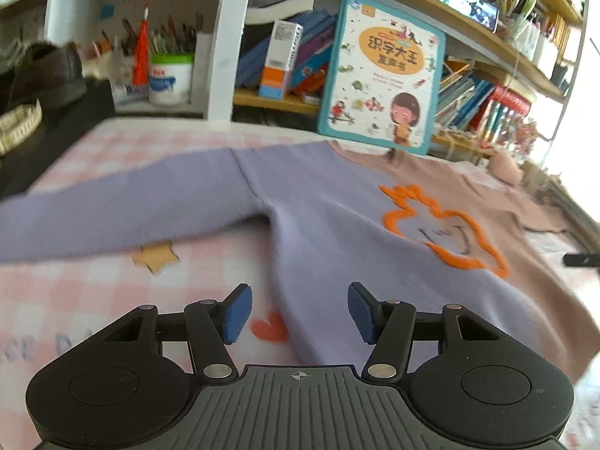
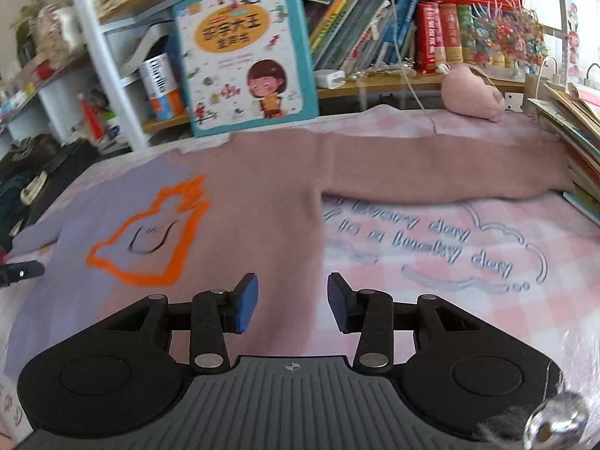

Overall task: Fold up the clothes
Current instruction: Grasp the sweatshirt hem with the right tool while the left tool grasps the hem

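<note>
The two-tone lilac and dusty-pink knit sweater (image 1: 330,217) lies flat on the pink checked counter (image 1: 93,300), sleeves outstretched sideways. Left fingers (image 1: 296,313) and right fingers (image 2: 290,307) stand apart, empty, over its near hem; each sleeve runs outward from its own hand.

A home study or child's room is suggested. Beyond the tongs, crowded bookshelves (image 2: 393,37) are seen, with a children's picture book (image 1: 382,75) propped upright and a jar of pencils (image 1: 170,71) on a shelf. A pink checked cloth (image 2: 450,292) is spread over the tabletop.
</note>
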Demonstrator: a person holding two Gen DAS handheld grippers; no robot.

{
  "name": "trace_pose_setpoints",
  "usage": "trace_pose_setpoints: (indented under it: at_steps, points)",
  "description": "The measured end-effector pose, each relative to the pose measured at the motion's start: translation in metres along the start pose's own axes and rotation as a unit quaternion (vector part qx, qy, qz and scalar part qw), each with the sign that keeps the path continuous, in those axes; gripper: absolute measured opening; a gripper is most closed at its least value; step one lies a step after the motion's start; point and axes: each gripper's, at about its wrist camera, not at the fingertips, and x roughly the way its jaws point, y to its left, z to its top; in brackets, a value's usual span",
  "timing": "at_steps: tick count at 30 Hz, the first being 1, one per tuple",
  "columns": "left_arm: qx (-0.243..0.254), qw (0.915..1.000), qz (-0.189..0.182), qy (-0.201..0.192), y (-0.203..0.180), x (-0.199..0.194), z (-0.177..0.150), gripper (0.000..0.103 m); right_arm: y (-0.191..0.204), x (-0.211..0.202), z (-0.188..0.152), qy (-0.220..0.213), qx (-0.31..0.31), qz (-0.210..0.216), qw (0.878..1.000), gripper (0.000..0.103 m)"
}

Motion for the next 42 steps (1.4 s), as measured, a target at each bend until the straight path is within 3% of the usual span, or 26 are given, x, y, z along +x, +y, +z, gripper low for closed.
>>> trace_pose_setpoints:
  at_steps: [7, 12, 22, 23, 26, 29, 36, 42]
  points:
    - [-0.006, 0.9998, -0.017, 0.012, -0.011, -0.012, -0.019, 0.053, 0.007, -0.023, -0.039, -0.009, 0.039, 0.027, 0.999, 0.039]
    - [0.014, 0.9996, -0.019, 0.013, -0.022, -0.024, -0.029, 0.052, 0.005, -0.039, -0.06, -0.027, 0.065, 0.024, 0.997, 0.039]
    - [-0.006, 0.9996, -0.029, -0.004, -0.028, -0.037, -0.043, 0.048, 0.011, -0.046, -0.088, -0.043, 0.073, 0.013, 0.996, 0.038]
    - [-0.002, 0.9997, -0.025, -0.006, -0.029, -0.038, -0.044, 0.042, 0.013, -0.045, -0.09, -0.044, 0.068, 0.008, 0.997, 0.037]
    - [-0.003, 0.9997, -0.02, -0.01, -0.028, -0.037, -0.044, 0.017, 0.02, -0.043, -0.091, -0.041, 0.051, -0.003, 0.998, 0.012]
    - [-0.01, 0.9995, -0.026, -0.01, -0.025, -0.033, -0.041, 0.007, 0.024, -0.046, -0.093, -0.05, 0.043, -0.009, 0.998, 0.009]
    - [0.045, 0.9988, -0.01, -0.015, -0.039, -0.025, -0.035, 0.006, 0.035, -0.063, -0.106, -0.064, 0.039, -0.032, 0.997, 0.009]
    - [0.022, 0.9996, -0.006, -0.014, -0.023, -0.043, -0.042, 0.005, 0.04, -0.056, -0.112, -0.054, 0.037, -0.033, 0.997, 0.01]
